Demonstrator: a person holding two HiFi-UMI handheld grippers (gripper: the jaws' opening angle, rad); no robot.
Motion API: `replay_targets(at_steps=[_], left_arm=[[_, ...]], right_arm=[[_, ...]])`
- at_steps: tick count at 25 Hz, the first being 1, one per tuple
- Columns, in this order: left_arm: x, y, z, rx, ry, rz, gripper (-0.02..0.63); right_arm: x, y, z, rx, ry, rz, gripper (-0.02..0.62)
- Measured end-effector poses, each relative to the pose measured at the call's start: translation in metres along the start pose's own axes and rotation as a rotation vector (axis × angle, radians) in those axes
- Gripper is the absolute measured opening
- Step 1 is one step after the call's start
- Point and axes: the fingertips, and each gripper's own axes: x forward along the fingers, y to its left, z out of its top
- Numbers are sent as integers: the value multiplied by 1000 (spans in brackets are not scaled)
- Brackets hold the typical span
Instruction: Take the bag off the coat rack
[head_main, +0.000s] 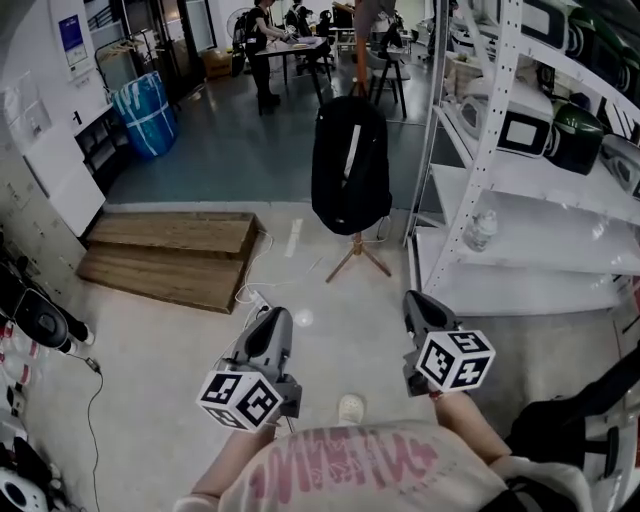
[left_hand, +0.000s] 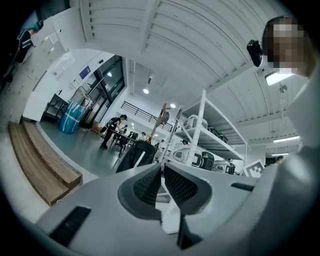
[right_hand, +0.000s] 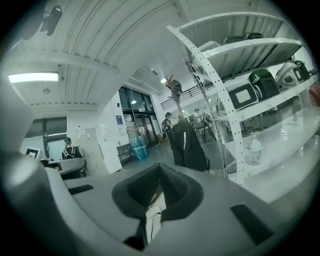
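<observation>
Head view: pale, perhaps concrete floor (head_main: 150, 350), shelving (head_main: 560, 230).

The floor (head_main: 200, 170) carries a low wooden platform (head_main: 170, 258) at its left, the coat rack (head_main: 358, 255) mid-floor, and a shelf unit (head_main: 468, 200) along its right edge.

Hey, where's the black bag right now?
In the head view, the black bag hangs on the coat rack at upper centre, just left of the white shelving and right of the wooden platform.
</observation>
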Motion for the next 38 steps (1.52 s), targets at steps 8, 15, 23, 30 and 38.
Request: replay_targets(at_steps=[8,15,23,30,38], left_arm=[[79,33,41,7,-69,19,23],[149,56,55,-17,-80,7,23],[208,85,59,-17,-100,16,23],[222,113,43,-53,-80,49,23],[255,119,32,-67,-36,18,23]], right_arm=[[87,-15,56,-82,-23,47,6],[144,-45,92,-97,-47,59,6],[191,-50,130,-234,-175,142,7],[219,-39,107,-508,-111,106,7],[248,-76,77,-252,42,104,6]])
